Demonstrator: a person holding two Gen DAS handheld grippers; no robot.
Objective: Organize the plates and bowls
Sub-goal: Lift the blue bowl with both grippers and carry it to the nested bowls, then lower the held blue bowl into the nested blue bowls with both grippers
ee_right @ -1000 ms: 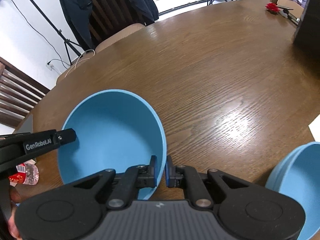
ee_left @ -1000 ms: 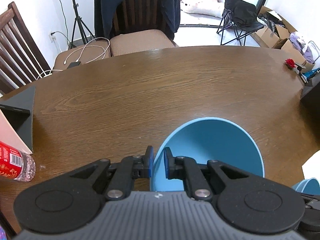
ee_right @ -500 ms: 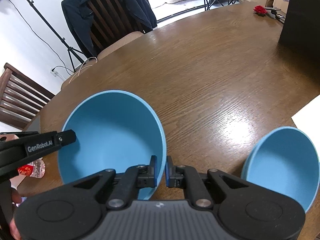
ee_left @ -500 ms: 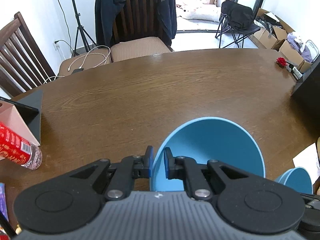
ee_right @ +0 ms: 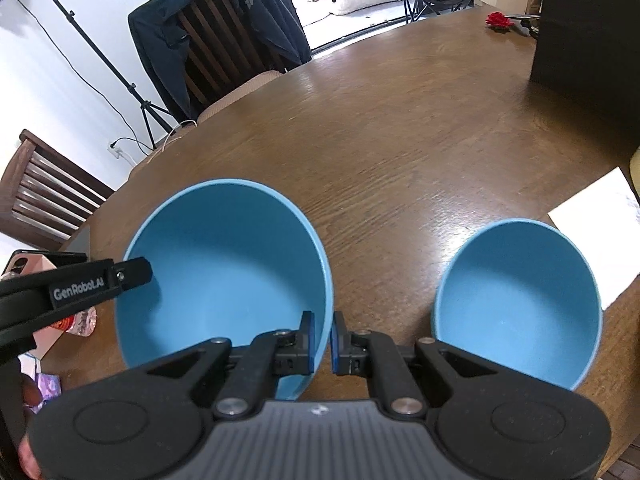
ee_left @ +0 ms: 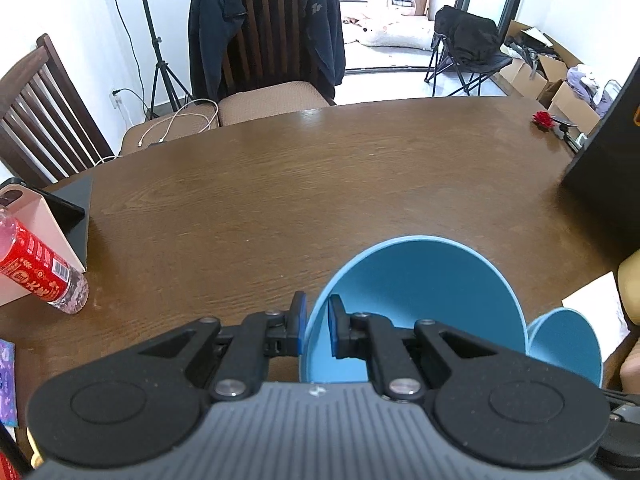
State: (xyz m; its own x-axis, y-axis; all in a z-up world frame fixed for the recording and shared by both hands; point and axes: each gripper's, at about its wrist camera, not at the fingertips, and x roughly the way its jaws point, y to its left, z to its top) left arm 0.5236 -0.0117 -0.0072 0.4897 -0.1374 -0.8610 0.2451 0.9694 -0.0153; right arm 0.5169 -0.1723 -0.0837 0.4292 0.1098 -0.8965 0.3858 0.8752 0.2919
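Both grippers, left gripper (ee_left: 316,326) and right gripper (ee_right: 322,342), have their fingers clamped on opposite rims of the large round blue plastic bowl (ee_right: 224,264); they should carry it level and nest it in the smaller blue bowl (ee_right: 516,300) beside it.

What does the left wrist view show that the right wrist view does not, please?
Only the left wrist view: the left gripper from behind, pinching the bowl's rim, the whole red-labelled plastic bottle and the black triangular stand.

Only the right wrist view: the right gripper clamped on the opposite rim, and most of the white paper sheet.

Both: the large blue bowl held by both grippers, the smaller blue bowl on the brown wooden table, the red flower and the jacket-draped chair.
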